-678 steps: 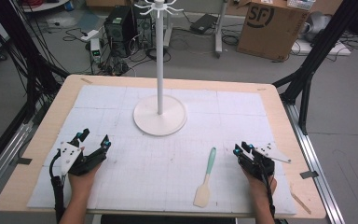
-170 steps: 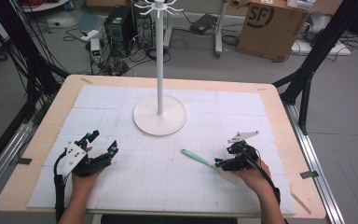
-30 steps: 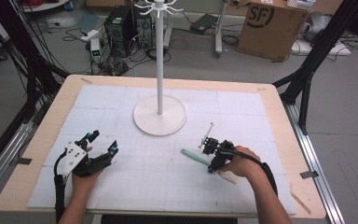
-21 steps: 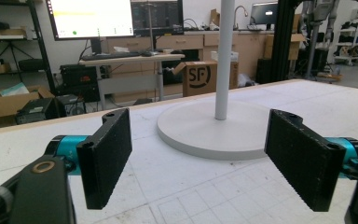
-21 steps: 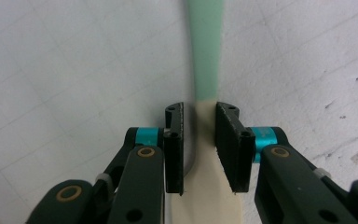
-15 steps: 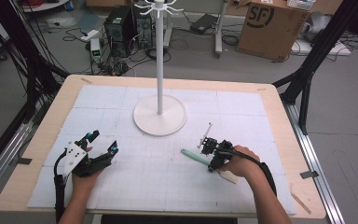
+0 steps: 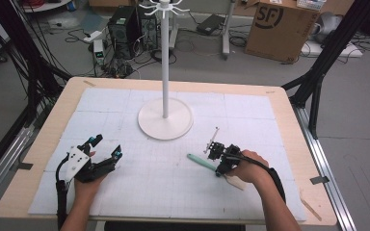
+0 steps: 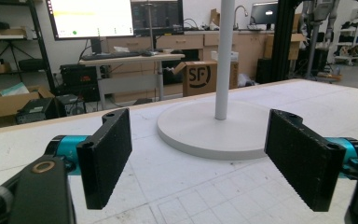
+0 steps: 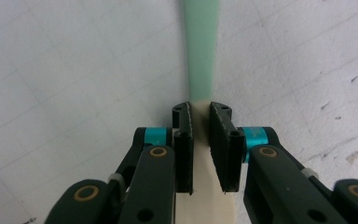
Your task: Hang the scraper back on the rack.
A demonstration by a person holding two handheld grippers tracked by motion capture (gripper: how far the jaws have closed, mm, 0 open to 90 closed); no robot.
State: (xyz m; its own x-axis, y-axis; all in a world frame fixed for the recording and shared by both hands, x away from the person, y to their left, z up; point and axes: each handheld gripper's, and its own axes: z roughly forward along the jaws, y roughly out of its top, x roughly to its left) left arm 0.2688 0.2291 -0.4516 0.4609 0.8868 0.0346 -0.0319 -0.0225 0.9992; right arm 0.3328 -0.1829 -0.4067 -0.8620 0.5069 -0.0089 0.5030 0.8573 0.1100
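A spatula with a mint-green handle (image 7: 199,161) and a cream blade lies flat on the white mat, right of centre, its handle pointing up-left. My right gripper (image 7: 218,170) points down at its neck. In the right gripper view the jaws (image 9: 200,116) are shut on the spatula (image 9: 199,46) where the green handle meets the cream blade, with the blade running back under the gripper. My left gripper (image 7: 107,146) rests at the mat's front left, open and holding nothing; its pads (image 8: 106,154) stand wide apart and face the stand.
A white coat-stand with a round base (image 7: 165,118) rises from the middle of the table; the left gripper view looks at that base (image 8: 214,133). The white grid mat (image 7: 139,187) covers the wooden table top. Cables, a cardboard box and black frame legs surround the table.
Since the earliest frame the spatula has turned from upright to slanted, and my right gripper has moved left and closed on its neck. Over the last second nothing visibly moved.
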